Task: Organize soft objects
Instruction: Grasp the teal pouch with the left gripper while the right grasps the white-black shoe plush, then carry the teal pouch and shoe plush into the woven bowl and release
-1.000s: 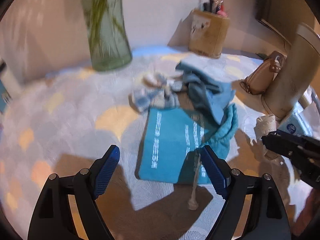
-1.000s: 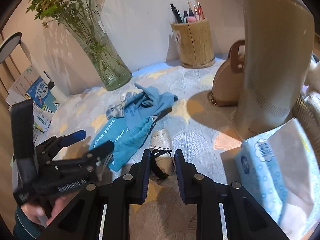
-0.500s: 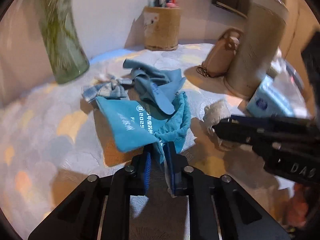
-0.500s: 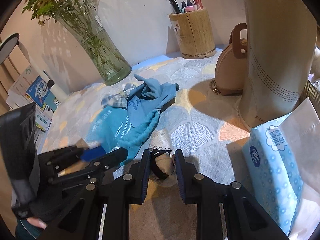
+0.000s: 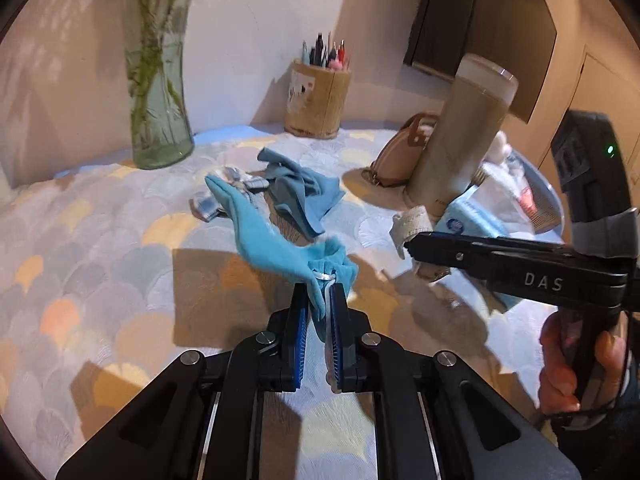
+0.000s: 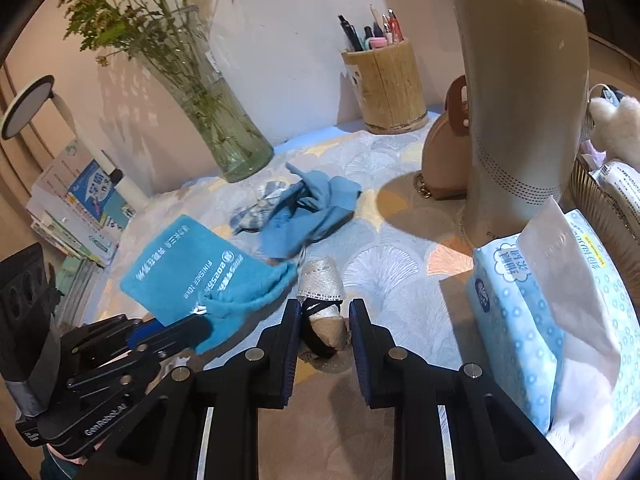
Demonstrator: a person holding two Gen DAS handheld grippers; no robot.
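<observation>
My left gripper is shut on the gathered mouth of a turquoise drawstring pouch and holds it lifted off the table; the pouch hangs out flat in the right wrist view. My right gripper is shut on a beige rolled sock with a lace cuff, also seen in the left wrist view. A crumpled blue cloth and a plaid bow lie on the patterned tablecloth.
A glass vase with stems and a wooden pen holder stand at the back. A tan bag, a tall beige cylinder, a tissue pack and a wire basket are to the right. Books are stacked left.
My left gripper closed on the turquoise pouch's mouth and lifted it up off the table. My right gripper stayed shut on the sock.
</observation>
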